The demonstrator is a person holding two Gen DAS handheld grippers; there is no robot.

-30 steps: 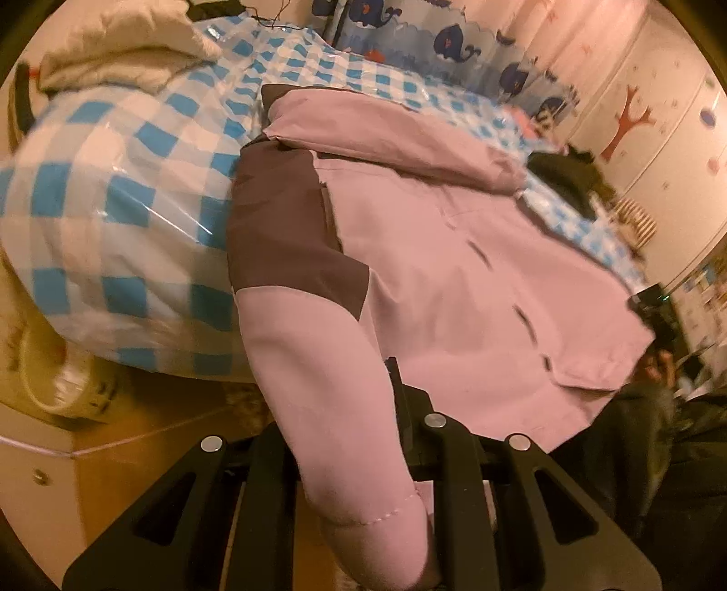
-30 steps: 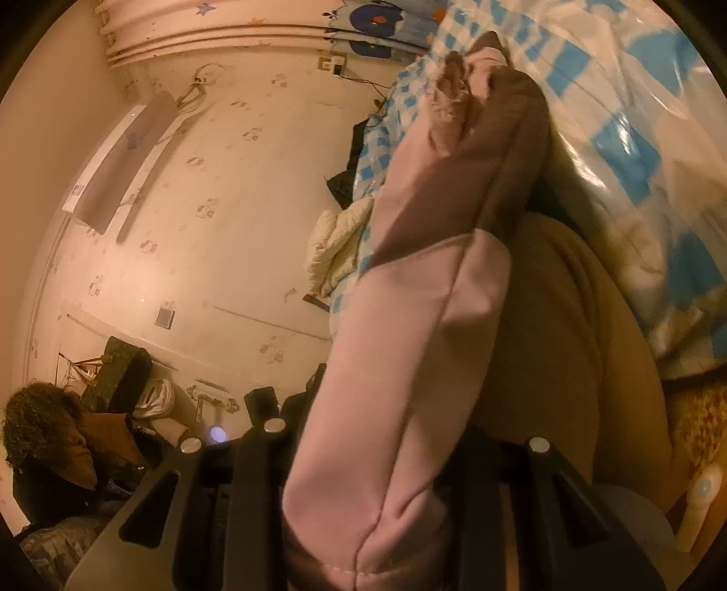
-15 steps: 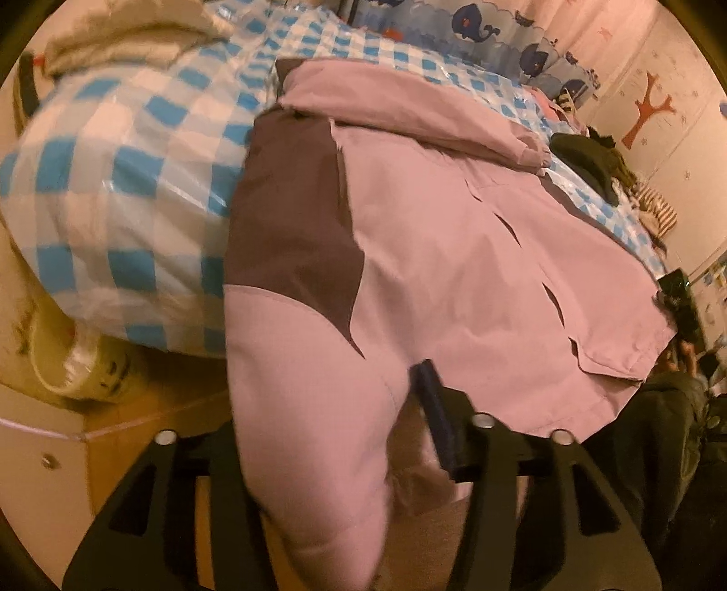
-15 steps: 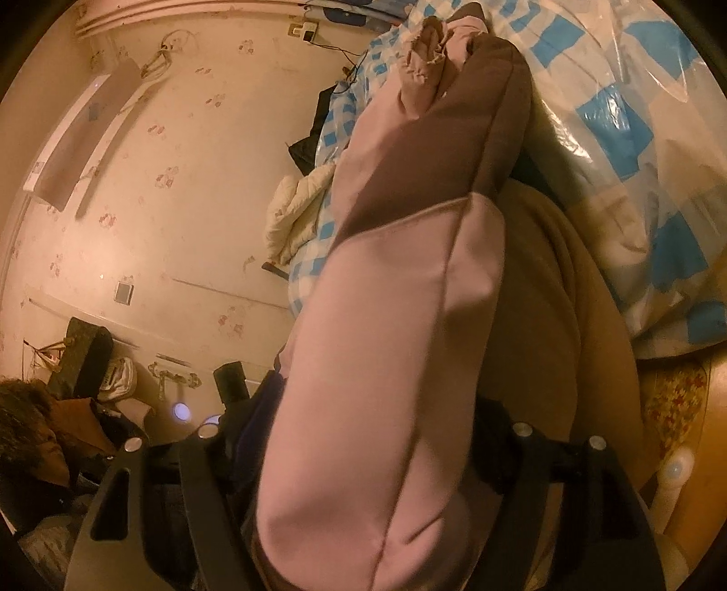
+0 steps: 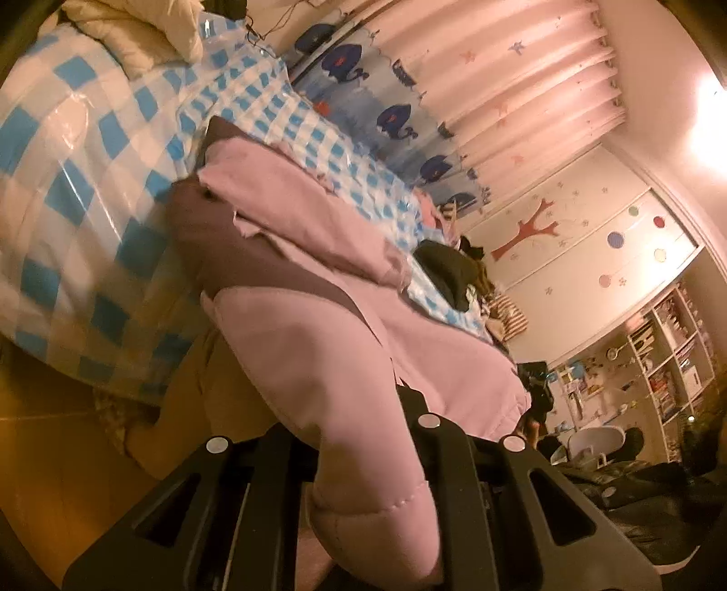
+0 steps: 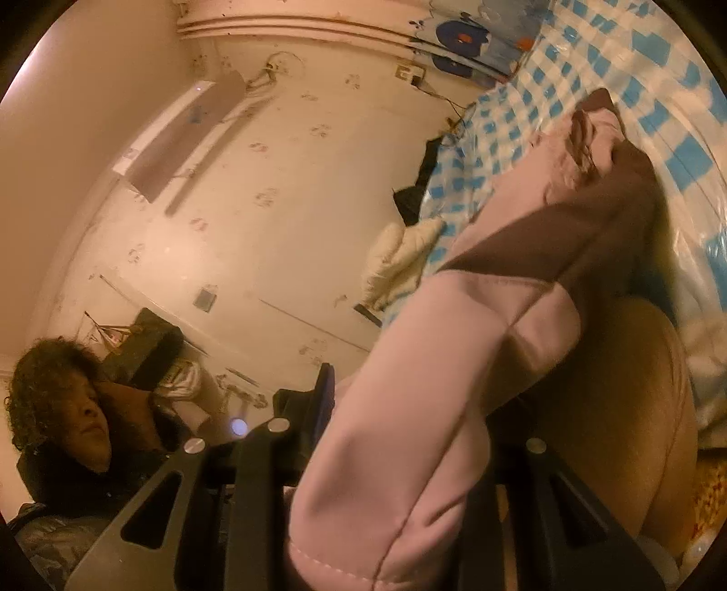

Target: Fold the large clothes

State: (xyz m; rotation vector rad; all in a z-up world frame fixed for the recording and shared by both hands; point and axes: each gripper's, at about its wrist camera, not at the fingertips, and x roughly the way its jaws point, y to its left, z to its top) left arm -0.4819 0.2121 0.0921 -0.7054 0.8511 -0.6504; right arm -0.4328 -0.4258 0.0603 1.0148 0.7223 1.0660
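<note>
Jacket point(image 5: 318, 254): pink with dark brown panels, lying on the bed point(image 5: 68, 150) near its front edge; both cuffs are lifted off the edge toward the cameras.
Bed: covered by a blue and white checked sheet under clear plastic.
Left gripper point(image 5: 363, 477): clenched on the end of one pink sleeve point(image 5: 345, 409); the stitched cuff is pressed between its two black fingers point(image 5: 450, 477).
Right gripper point(image 6: 400, 491): its jaws are closing, and the other pink sleeve point(image 6: 409, 409) is between them, filling the gap; the cuff seam bulges out at the bottom of the right wrist view.
Brown panel: at the shoulder part of each sleeve, between the cuff and the body of the jacket.
Cream blanket point(image 5: 136, 41): bunched at the far left corner of the bed.
Dark clothes point(image 5: 450, 272): a pile at the far right end of the bed.
Curtain point(image 5: 477, 91): pink on top, blue whales below, behind the bed.
Person point(image 6: 68, 409): at the lower left of the right wrist view, in dark clothing.
</note>
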